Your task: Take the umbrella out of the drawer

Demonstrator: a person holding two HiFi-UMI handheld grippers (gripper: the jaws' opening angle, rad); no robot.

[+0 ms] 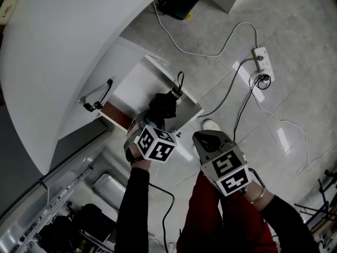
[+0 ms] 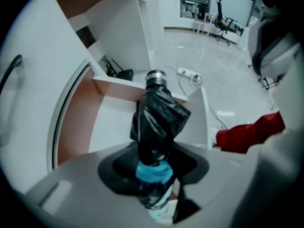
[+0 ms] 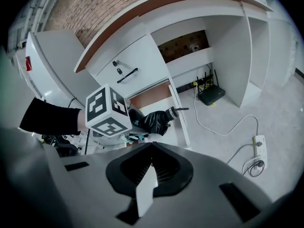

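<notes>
Clearly the left gripper (image 2: 154, 175) is clamped around the folded black umbrella (image 2: 159, 120) near 1 end. It holds the umbrella over the open drawer (image 1: 131, 88) with the ringed cap (image 2: 156, 78) pointing away, while the right gripper (image 3: 145, 194) hangs beside it with its 2 jaws together on nothing. The umbrella is probably light and stiff along its shaft, but the loose, glossy canopy fabric looks soft and slippery, so a grip on cloth alone could slide; a firmer hold would be square across the bundled middle or on the hard cap end.
</notes>
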